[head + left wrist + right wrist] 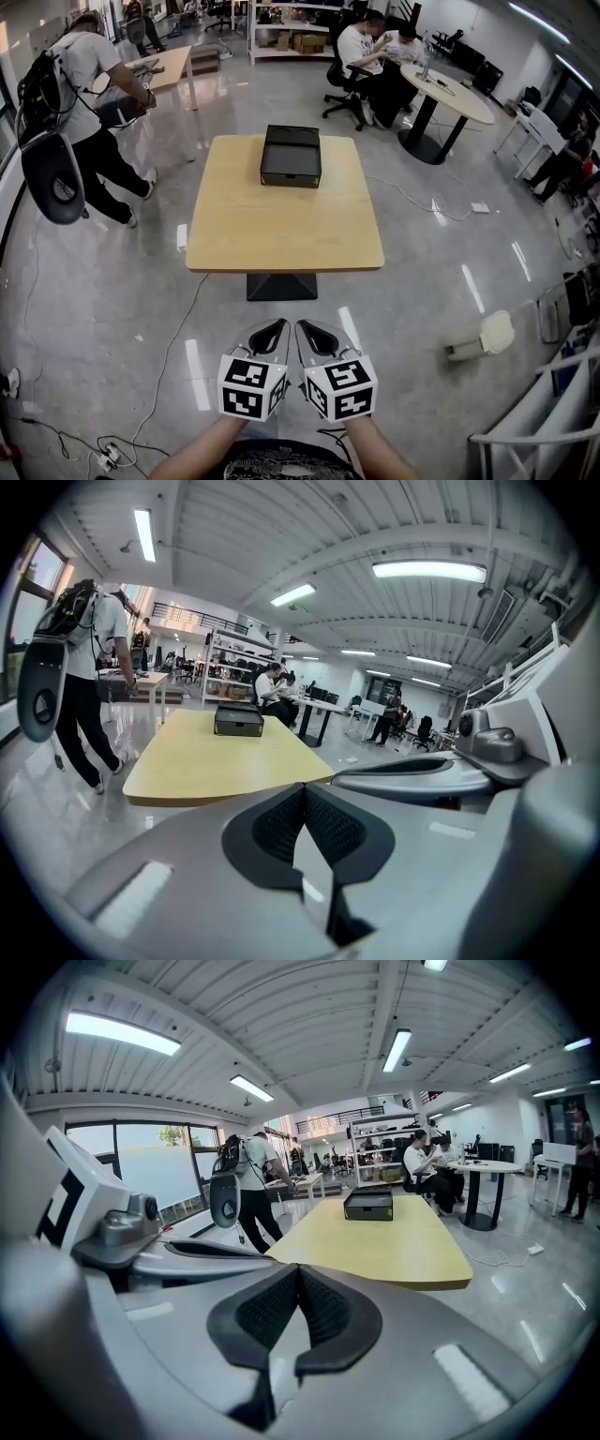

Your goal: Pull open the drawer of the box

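Box [291, 156], black and flat, sits on the worktop [281, 230] close to its far edge and about midway across. Its front face is turned toward the worktop's near edge and looks flush, with the drawer pushed in. The left hand-held gripper [275, 330] and the right hand-held gripper [311, 330] hang side by side over the floor [112, 300], well short of the worktop's near edge, and both point toward it. Each has its jaws pressed together, with nothing between them. Left of the worktop stands a person [94, 112] wearing a backpack [39, 94]. Beyond the worktop's far right corner, seated people [361, 52] gather at a round table [455, 94]. Shelving [291, 28] stands past the worktop's far edge.
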Available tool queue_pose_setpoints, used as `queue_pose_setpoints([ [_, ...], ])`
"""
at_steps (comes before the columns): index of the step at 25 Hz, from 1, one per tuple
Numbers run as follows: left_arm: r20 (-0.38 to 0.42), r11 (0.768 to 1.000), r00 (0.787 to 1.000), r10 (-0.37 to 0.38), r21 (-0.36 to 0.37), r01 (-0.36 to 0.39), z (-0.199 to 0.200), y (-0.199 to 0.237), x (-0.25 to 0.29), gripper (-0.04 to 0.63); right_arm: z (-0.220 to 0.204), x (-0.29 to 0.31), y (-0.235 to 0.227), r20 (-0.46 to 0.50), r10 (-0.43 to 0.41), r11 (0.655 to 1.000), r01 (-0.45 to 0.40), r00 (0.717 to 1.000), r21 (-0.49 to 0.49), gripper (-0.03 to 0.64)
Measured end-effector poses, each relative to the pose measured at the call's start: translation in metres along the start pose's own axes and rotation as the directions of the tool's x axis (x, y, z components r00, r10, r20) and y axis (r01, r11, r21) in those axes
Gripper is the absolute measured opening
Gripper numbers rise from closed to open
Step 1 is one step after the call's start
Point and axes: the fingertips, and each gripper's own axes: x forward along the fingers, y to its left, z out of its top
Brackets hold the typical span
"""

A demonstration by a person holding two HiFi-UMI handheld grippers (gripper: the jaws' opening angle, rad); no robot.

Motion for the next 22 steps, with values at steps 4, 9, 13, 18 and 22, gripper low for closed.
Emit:
queue_pose_setpoints([
  [4,-0.004,1.000,1.000,-0.017,-0.006,0.017,-0.001,-0.005,0.004,0.018,-0.005,-0.006,-0.007,-0.014,-0.022,1.000,0.023,1.000,0.006,0.006],
  [9,-0.003,0.999,0.999,-0.049,-0.011,0.049,-0.004,-0.019,0.016,0.019,-0.014,-0.013,-0.023,-0.035,-0.051,0.999,0.051,0.998,0.001,0.006],
  [13,0.001,0.998,0.998,-0.060,-0.007,0.060,-0.004,-0.026,0.024,0.018,-0.015,-0.013,-0.035,-0.045,-0.065,0.998,0.064,0.997,-0.009,0.006],
  [18,0.005,0.998,0.998,-0.057,0.004,0.057,-0.002,-0.023,0.031,0.018,-0.010,-0.007,-0.042,-0.038,-0.069,0.997,0.068,0.997,-0.029,0.006],
  [22,0.015,0.999,0.999,-0.052,0.005,0.052,0.002,-0.019,0.033,0.019,-0.007,0.001,-0.042,-0.039,-0.062,0.997,0.060,0.997,-0.052,0.006],
])
